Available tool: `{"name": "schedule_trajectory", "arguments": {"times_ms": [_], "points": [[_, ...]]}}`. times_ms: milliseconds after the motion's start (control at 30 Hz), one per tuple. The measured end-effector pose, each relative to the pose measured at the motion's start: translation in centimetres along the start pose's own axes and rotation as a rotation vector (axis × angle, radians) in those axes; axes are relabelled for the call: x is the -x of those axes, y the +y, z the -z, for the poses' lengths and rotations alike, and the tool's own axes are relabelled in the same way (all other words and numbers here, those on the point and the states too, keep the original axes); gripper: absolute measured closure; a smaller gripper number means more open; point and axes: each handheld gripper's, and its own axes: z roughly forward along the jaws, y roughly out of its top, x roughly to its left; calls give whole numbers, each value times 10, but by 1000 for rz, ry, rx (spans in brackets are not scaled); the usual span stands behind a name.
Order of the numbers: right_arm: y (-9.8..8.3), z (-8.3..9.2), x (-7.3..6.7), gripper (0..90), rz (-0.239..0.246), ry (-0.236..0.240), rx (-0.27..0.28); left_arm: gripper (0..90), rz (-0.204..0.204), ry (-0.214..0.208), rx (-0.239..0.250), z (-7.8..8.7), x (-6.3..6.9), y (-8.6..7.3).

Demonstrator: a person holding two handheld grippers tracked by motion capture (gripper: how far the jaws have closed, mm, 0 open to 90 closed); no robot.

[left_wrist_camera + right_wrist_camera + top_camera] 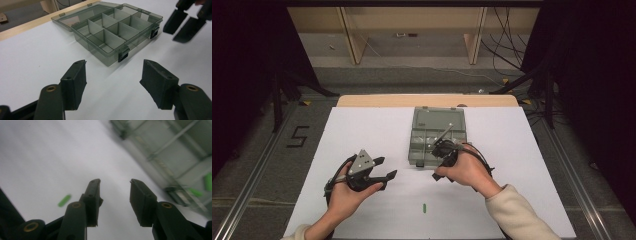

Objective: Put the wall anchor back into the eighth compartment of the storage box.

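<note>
your right tool (115, 182) gapes empty by the box (438, 135); your left tool (113, 72) rests wide apart on the counter (362, 125).

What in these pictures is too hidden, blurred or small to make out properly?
- Near right corner of the compartment box: high view, covered by the right gripper and its hand.
- Green pieces in the box: right gripper view, blurred and cut by the right edge; exact compartment unclear.
- Loose green piece on the white table: too small in the high view, smeared in the right gripper view.
- Left gripper: nothing between its open jaws.
</note>
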Motion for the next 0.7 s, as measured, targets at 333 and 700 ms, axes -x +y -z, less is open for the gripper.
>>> {"name": "schedule_trajectory", "arguments": {"times_ms": [333, 700], "points": [[-12, -28, -32, 585, 31, 46, -63, 363, 10, 0, 1, 0, 1, 0], [-12, -47, -56, 584, 24, 80, -126, 363, -2, -6, 0, 0, 0, 0]]}}
